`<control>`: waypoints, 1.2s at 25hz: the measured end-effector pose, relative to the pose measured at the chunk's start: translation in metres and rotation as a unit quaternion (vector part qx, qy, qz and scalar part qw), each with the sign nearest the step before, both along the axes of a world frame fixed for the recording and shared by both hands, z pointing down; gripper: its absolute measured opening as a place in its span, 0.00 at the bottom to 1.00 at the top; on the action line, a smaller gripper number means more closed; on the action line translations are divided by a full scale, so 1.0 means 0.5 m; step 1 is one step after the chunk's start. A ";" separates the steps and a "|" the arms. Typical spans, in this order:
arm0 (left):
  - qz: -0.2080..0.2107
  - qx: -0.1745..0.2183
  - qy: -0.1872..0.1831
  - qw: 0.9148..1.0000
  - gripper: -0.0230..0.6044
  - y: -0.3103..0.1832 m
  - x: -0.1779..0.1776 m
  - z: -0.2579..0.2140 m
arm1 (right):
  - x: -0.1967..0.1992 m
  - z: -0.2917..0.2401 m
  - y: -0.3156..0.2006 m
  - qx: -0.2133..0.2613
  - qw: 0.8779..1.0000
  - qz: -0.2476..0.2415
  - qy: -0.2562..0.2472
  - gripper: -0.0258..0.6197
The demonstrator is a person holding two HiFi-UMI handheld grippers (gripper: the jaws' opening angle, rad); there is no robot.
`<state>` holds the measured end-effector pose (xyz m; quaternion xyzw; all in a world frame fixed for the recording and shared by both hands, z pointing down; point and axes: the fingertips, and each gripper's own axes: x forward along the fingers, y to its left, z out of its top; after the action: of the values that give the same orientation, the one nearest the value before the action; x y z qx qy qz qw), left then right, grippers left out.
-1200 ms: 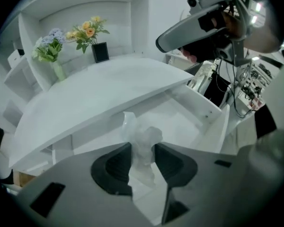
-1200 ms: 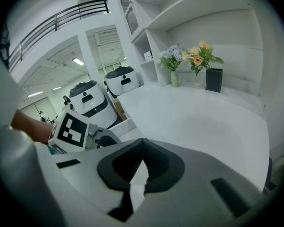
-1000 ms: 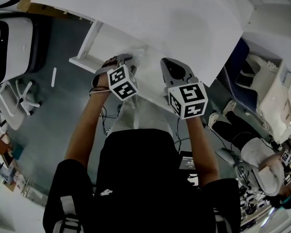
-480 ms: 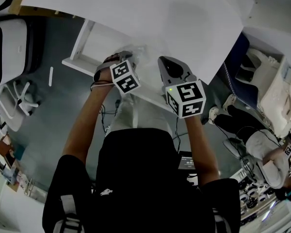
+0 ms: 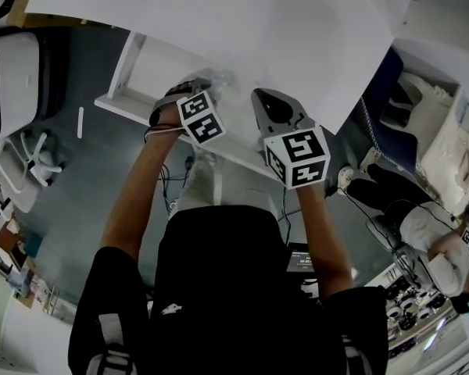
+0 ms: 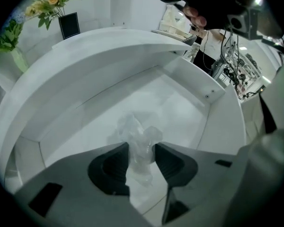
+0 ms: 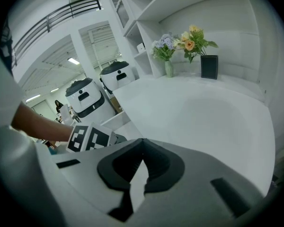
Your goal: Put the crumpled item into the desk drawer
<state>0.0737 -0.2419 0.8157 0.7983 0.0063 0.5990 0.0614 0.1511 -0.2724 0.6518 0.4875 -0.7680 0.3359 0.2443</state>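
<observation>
One crumpled wad of thin clear plastic film (image 6: pixel 134 130) is pinched between the pads of the left gripper (image 6: pixel 142 149), at the lower middle of the left gripper view, above the floor of the open white desk drawer (image 6: pixel 221 126). It looks almost weightless, soft and slippery, so a pinch across its bulk suits it. That hand points steeply down. The right gripper (image 7: pixel 142 157), clenched and empty, tilts over the white bench (image 7: pixel 203 117).
</observation>
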 end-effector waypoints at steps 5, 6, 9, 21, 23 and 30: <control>-0.002 -0.009 0.000 1.000 0.27 0.001 0.001 0.006 | 0.006 0.006 0.002 -0.004 1.000 0.004 0.000 0.03; -0.002 -0.012 0.001 1.000 0.27 0.002 0.001 0.006 | 0.007 0.006 0.002 -0.004 1.000 0.004 0.000 0.03; -0.002 -0.019 0.003 1.000 0.30 0.004 0.003 0.005 | 0.008 0.005 0.003 -0.005 1.000 0.005 0.000 0.03; -0.017 -0.018 0.012 1.000 0.37 -0.004 0.002 -0.005 | 0.006 -0.002 0.005 -0.006 1.000 0.007 0.001 0.03; -0.018 -0.016 0.012 1.000 0.37 -0.005 0.000 -0.007 | 0.006 -0.005 0.005 -0.005 1.000 0.007 0.002 0.03; -0.020 -0.005 0.015 1.000 0.37 -0.013 -0.005 -0.022 | 0.005 -0.014 0.006 -0.001 1.000 0.005 0.004 0.03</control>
<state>0.0711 -0.2486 0.8046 0.8071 -0.0062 0.5854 0.0770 0.1535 -0.2692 0.6446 0.4926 -0.7640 0.3360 0.2464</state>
